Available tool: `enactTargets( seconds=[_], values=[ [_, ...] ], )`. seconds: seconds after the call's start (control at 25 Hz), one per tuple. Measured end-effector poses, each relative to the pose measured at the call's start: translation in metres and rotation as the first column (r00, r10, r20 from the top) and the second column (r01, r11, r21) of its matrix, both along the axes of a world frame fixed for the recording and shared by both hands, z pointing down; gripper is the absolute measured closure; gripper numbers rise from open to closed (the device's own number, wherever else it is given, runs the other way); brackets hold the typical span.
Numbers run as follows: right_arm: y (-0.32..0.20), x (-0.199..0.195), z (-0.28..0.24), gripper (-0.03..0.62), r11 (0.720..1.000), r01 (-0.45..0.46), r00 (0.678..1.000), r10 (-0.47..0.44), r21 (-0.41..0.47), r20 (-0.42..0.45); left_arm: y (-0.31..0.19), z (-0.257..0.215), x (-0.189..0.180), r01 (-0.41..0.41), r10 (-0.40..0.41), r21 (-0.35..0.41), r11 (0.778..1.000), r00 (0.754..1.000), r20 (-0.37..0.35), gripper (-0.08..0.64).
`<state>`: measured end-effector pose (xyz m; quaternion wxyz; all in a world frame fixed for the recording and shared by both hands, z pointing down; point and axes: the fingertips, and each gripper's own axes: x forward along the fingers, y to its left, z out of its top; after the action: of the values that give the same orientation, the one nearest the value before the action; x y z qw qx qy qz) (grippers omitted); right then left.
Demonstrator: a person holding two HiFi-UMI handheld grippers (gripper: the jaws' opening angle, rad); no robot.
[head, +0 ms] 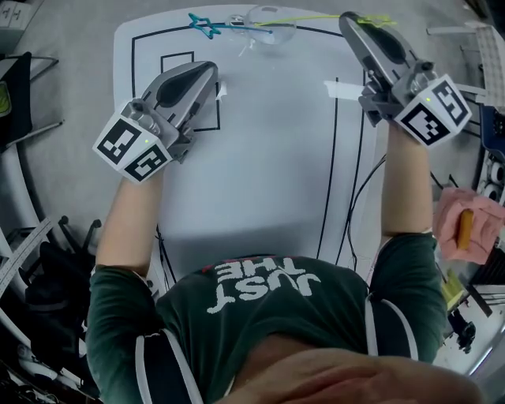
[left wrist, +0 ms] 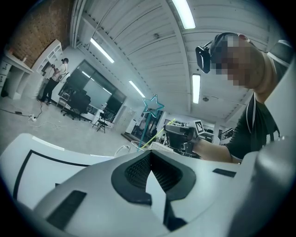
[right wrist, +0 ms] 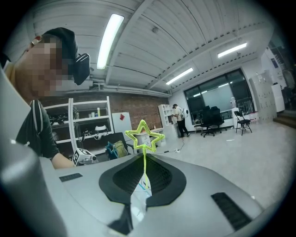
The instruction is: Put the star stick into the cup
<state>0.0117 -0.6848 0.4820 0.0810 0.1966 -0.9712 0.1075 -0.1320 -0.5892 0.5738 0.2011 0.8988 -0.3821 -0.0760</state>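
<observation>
Firmly, right gripper [head: 355, 24] pinches yellow star stick [right wrist: 145, 155] — near cup [head: 271, 24] (clear).

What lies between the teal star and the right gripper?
The cup, in the head view: the teal star lies left of it, and the yellow stick stretches from it to the right gripper.

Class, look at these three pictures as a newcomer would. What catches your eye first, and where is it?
The yellow-green star stick stands out first, pinched in the shut right gripper at the far edge of the white table. Beside it, a blue star stick leans out of a clear cup. The left gripper sits empty over the table's left side.
</observation>
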Motion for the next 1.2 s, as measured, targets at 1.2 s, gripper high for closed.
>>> enactTargets(
  seconds=[1.2],
  values=[
    [0.012, -0.014, 0.059, 0.359, 0.995, 0.018, 0.993, -0.029, -0.103, -0.115, 0.01, 0.013, 0.005, -0.009, 0.009, -0.015, 1.0, 1.0, -0.029, 0.549]
  ],
)
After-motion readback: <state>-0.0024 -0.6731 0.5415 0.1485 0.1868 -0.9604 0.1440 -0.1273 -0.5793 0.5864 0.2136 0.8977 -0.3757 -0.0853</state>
